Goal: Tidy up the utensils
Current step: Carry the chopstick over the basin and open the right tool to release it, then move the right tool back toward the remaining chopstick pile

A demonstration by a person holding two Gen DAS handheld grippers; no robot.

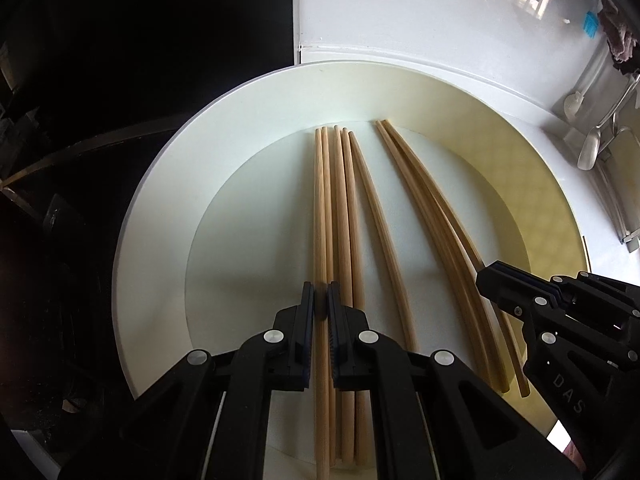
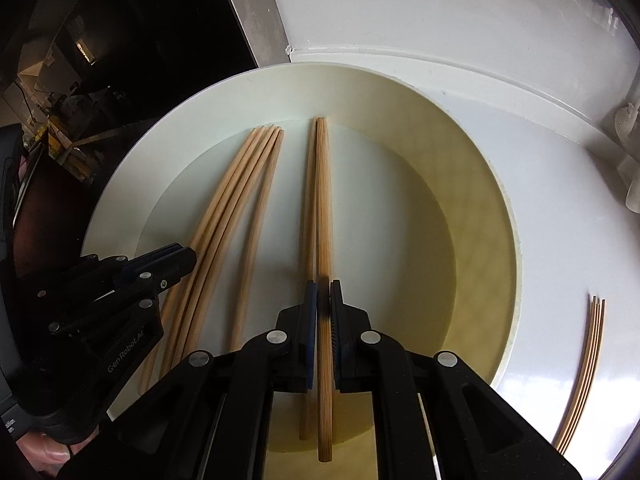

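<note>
Left wrist view first: I see my left gripper (image 1: 321, 300) closed down to a narrow slit over a white tray (image 1: 160, 208), and one wooden chopstick (image 1: 320, 200) runs straight through that slit, clamped between the pads. That stick is the leftmost of a bundle of five (image 1: 344, 200) lying side by side on the tray floor, thin tips pointing away from me toward the far rim. The other four sit just to the right of my jaws, the nearest one touching the right finger's outer edge, as far as I can tell.

Further right on the same tray a second pair of chopsticks (image 1: 436, 216) lies slanted, and my right gripper (image 1: 486, 276) comes in from the right edge with its tips over that pair. From this angle I see its jaws pressed nearly together.

Switching to the right wrist view, the right gripper (image 2: 323, 300) is likewise shut to a thin gap, gripping one chopstick (image 2: 323, 200) of that pair; its partner (image 2: 309, 200) lies just to the left, touching it near the tips and outside the jaws. The held stick's thick end reaches back beneath the gripper body toward the near rim.

My left gripper (image 2: 188, 258) shows at the left here, its tips over the fanned bundle (image 2: 236, 200).

Off the tray, on the white counter (image 2: 560, 200) at the right, another small bunch of chopsticks (image 2: 588, 360) lies well apart from both grippers.
</note>
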